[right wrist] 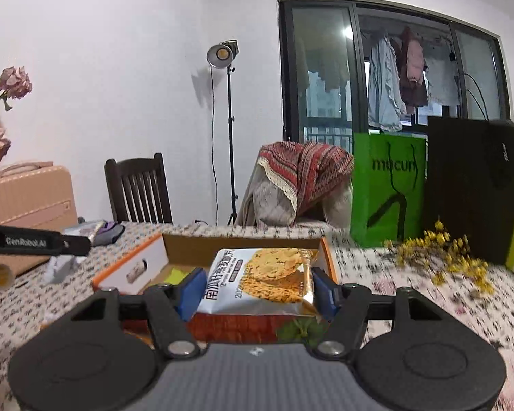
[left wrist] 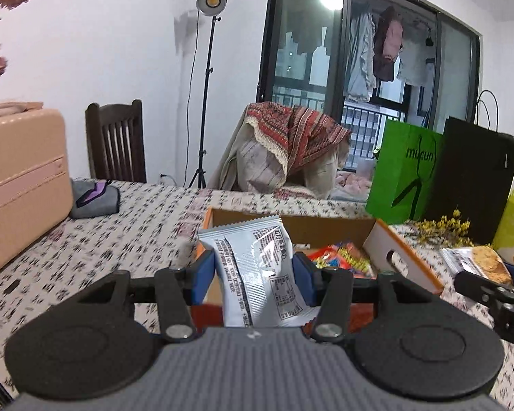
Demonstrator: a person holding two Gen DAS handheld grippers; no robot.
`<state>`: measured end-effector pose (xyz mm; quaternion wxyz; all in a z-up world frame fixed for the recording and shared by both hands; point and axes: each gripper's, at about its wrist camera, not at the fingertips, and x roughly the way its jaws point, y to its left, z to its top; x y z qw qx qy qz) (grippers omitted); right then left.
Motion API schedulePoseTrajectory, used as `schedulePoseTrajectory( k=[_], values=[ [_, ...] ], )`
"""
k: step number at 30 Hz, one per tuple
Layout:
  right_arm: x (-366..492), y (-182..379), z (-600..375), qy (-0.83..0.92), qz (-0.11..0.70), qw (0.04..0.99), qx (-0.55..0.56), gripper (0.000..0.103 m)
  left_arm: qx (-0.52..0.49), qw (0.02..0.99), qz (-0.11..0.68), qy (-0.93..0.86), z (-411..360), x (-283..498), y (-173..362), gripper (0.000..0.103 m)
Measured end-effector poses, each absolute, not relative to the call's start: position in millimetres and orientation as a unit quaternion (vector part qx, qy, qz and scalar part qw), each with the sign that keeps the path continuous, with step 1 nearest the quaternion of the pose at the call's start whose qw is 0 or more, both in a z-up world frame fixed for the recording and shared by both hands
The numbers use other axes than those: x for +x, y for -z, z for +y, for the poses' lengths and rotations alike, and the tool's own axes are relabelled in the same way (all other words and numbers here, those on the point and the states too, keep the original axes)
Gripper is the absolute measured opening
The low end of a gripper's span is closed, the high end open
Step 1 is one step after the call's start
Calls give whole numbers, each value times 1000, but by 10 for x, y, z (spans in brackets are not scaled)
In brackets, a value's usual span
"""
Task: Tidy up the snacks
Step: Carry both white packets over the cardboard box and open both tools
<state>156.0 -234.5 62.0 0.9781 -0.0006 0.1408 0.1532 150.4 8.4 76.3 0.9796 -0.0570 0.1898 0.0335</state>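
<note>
My left gripper [left wrist: 255, 274] is shut on a silver snack packet [left wrist: 260, 270] with black print, held upright above the near side of an open cardboard box [left wrist: 329, 227] with orange-edged flaps. Colourful snack packs [left wrist: 342, 257] lie inside the box. My right gripper [right wrist: 257, 287] is shut on a white and gold cracker packet [right wrist: 267, 275], held flat over the near edge of the same cardboard box [right wrist: 236, 241]. In the left wrist view the right gripper [left wrist: 490, 284] and the cracker packet [left wrist: 486, 262] show at the right edge. The left gripper's arm [right wrist: 34, 239] shows at the left of the right wrist view.
The table wears a white cloth with black marks [left wrist: 120, 233]. On it stand a pink case [left wrist: 20, 185], a grey pouch [left wrist: 92, 198], a green paper bag [left wrist: 404, 174], a black bag [left wrist: 473, 178] and yellow dried flowers [right wrist: 445, 260]. Behind stand a wooden chair [left wrist: 116, 140] and a lamp stand [left wrist: 205, 85].
</note>
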Motion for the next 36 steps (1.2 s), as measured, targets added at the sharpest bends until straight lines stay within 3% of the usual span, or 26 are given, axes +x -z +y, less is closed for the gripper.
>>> schedulePoseTrajectory(
  k=[9,18,26,29,32,34,35,36],
  values=[
    [2204,-789,-2161,-144,156,977,16,65,-72,978,194,-37,8,1975,-786,51],
    [2712,-288,-2233,-167,179,968,63,65,-84,966,236,-62,103,2465,-356,51],
    [2782,-167,-2250,-155,194,967,61,65,-76,965,243,-62,142,2533,-249,52],
    [2765,-137,-2210,-139,190,971,44,68,-83,967,230,-69,123,2482,-233,58],
    [2755,-125,-2216,-136,190,971,41,78,-89,969,220,-70,111,2438,-239,84],
    [2770,-128,-2241,-142,194,969,51,92,-86,973,200,-81,105,2383,-269,101],
    [2772,-132,-2261,-143,195,969,57,103,-87,974,192,-83,108,2361,-285,103],
    [2770,-136,-2283,-143,195,968,62,103,-91,975,184,-87,114,2339,-297,103]
  ],
)
